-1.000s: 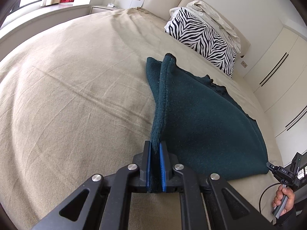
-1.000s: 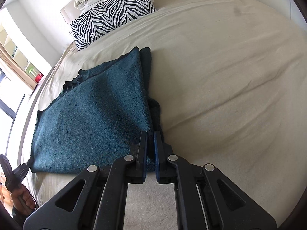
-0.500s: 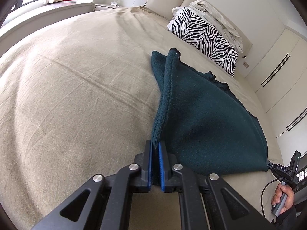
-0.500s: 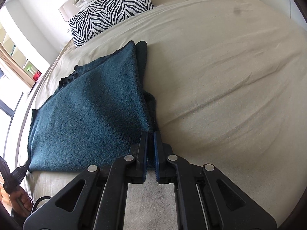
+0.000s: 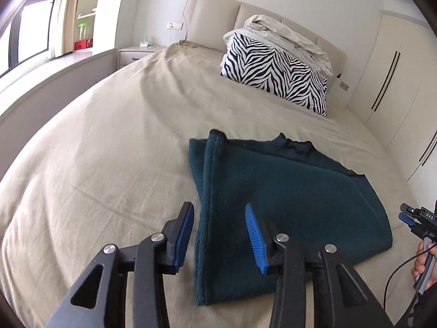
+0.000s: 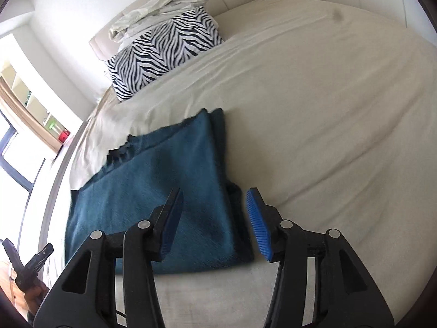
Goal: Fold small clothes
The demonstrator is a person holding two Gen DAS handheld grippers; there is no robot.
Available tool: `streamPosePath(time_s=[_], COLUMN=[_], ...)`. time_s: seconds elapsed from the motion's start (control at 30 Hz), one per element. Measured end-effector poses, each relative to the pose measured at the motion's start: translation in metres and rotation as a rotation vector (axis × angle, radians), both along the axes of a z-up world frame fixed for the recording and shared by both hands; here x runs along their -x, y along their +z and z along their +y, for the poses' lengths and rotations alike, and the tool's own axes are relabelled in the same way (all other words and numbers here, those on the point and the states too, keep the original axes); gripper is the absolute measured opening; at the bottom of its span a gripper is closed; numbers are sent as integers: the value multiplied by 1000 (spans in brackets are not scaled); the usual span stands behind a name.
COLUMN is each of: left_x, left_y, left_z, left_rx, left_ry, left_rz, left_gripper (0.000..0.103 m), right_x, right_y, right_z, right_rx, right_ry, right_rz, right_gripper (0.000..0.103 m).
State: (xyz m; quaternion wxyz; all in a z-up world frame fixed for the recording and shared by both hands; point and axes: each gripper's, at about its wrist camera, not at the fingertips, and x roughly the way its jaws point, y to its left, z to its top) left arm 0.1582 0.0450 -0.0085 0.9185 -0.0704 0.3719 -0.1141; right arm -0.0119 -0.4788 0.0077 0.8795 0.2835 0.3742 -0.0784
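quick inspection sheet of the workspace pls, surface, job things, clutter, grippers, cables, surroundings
surface: beige bed sheet, lightly creased, covers the bed.
job's things: teal garment lies folded and flat on the sheet, its doubled edge under the left gripper's fingers.
clutter: zebra pillow at the headboard with a crumpled pale sheet on top.
grippers: left gripper open above the garment's edge, holding nothing; right gripper open over the opposite edge, holding nothing.
cables: black cable hangs in a loop by the hand at the right edge of the left wrist view.
surroundings: padded headboard, nightstand, window, wardrobe doors.
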Motion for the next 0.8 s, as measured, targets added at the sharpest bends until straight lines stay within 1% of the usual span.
streamPosePath(time_s=[0.07, 0.13, 0.2, 0.27, 0.3, 0.37, 0.43, 0.47, 0.5, 0.53, 0.57, 0.6, 0.63, 0.7, 0.73, 0.77, 0.8], left_x=[-28, -58, -87, -109, -119, -135, -142, -142, -139, -136, -133, -130, -127, -119, -117, -115, -114], left_y=[6, 5, 0, -6, -13, -30, -52, -64, -70, -71, -71, -70, -71, -74, -74, -75, -75], left_z=[-23, -45, -65, -82, -89, -91, -82, -72, -62, -54, -49, -45, -43, -41, -41, -40, -39], left_rx=[-41, -88, -114, -166, -181, -184, -202, -181, -129, -91, -76, -73, -74, -72, -73, -70, -64], left_ry=[-38, -56, -79, -89, -93, -80, -42, -29, -28, -25, -21, -14, -9, -4, -1, 2, 5], left_rz=[-34, -44, -45, -56, -43, 1, 50, 74, 71, 67, 74, 73, 70, 62, 59, 56, 54], left_gripper=[44, 45, 45, 45, 45, 45, 45, 46, 46, 47, 47, 47, 47, 47, 47, 47, 47], right_x=[-27, -60, -92, -125, -141, -170, -195, -203, -211, -217, -219, -221, -220, -216, -211, -207, -202], right_y=[10, 12, 9, 0, -6, -18, -32, -40, -48, -56, -65, -71, -73, -79, -84, -89, -95], right_z=[15, 34, 56, 78, 88, 104, 119, 124, 126, 123, 114, 104, 93, 67, 50, 34, 19], right_rx=[-24, -62, -82, -125, -167, -247, -307, -318, -316, -336, -385, -429, -446, -458, -465, -489, -510], right_ry=[77, 159, 226, 282, 311, 343, 383, 388, 379, 362, 347, 325, 289, 199, 149, 103, 54], right_rz=[-28, -40, -40, -24, -25, -20, -3, 8, 26, 31, 14, -12, -32, -59, -63, -71, -70], right_gripper=[48, 48, 48, 48, 48, 48, 48, 48, 47, 44, 43, 42, 40, 40, 38, 29, 25])
